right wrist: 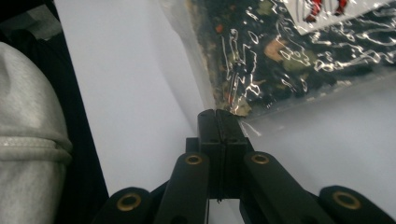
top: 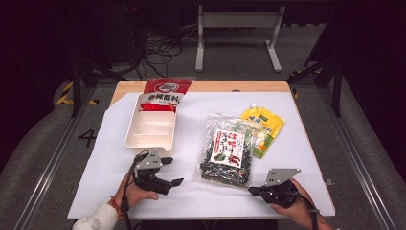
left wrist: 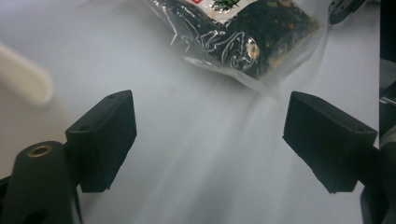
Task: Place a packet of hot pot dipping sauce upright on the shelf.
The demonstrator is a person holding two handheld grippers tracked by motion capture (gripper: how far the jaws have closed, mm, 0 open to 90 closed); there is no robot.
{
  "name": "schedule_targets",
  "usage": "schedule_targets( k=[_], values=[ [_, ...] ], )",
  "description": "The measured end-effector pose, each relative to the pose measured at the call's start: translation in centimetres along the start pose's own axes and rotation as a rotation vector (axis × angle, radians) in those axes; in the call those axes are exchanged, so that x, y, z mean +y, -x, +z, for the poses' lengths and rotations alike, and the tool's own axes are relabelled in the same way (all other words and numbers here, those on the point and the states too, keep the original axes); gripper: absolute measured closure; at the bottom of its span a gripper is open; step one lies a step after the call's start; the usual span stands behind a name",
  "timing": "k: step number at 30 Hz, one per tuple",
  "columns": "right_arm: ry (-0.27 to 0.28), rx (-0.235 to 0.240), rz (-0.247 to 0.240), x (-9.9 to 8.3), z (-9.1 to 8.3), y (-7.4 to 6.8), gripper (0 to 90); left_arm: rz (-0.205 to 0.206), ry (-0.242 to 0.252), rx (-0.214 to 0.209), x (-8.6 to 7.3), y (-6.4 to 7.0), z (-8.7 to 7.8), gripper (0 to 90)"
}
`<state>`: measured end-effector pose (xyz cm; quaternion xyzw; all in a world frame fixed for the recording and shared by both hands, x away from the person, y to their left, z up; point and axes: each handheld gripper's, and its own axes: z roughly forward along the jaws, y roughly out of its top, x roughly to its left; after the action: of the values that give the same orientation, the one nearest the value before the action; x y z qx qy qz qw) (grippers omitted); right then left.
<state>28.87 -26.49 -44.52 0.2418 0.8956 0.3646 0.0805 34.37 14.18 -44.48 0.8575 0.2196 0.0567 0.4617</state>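
Clear plastic seaweed bag (top: 226, 152) lies on the counter (top: 110, 182); right claw (top: 252, 190) pinches its corner, left claw (top: 171, 171) gapes wide.

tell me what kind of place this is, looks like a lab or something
Probably a lab or recording studio, not a home: a table with a white cover on grey carpet, loose cables on the floor behind, and black-and-yellow hazard tape on the floor at the left.

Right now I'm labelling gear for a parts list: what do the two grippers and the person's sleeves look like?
Both are black two-jaw tools. The left gripper and the right gripper each carry a grey three-cornered plate on top and trail a black cable. Brass-coloured rivets mark the jaw links. The left sleeve is white and fuzzy, with a red-orange wristband.
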Motion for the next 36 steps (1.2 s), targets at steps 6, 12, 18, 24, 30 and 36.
schedule_targets(
  k=[6,12,18,24,30,36],
  values=[
    [-0.041,-0.037,0.010,-0.5,-0.1,-0.1,90.0,-0.022,-0.021,-0.056,2.8,0.1,4.1,13.9],
    [-0.034,-0.052,0.026,-1.0,-0.5,-0.1,90.0,-0.088,-0.052,-0.089,3.8,-0.3,6.6,11.4],
    [-0.049,-0.070,0.015,-1.1,-0.8,0.0,90.0,-0.167,-0.068,-0.075,4.0,-1.0,7.6,7.8],
    [-0.059,-0.105,0.023,-1.5,-1.3,0.5,90.0,-0.207,-0.129,-0.041,3.3,-1.0,7.7,6.1],
    [-0.063,-0.111,0.015,-1.5,-1.4,0.6,90.0,-0.222,-0.109,-0.027,2.3,-0.9,6.8,7.6],
    [0.059,-0.088,0.091,-1.4,-2.6,1.0,85.4,-0.215,-0.108,-0.024,2.3,-0.8,6.8,7.3]
  ],
)
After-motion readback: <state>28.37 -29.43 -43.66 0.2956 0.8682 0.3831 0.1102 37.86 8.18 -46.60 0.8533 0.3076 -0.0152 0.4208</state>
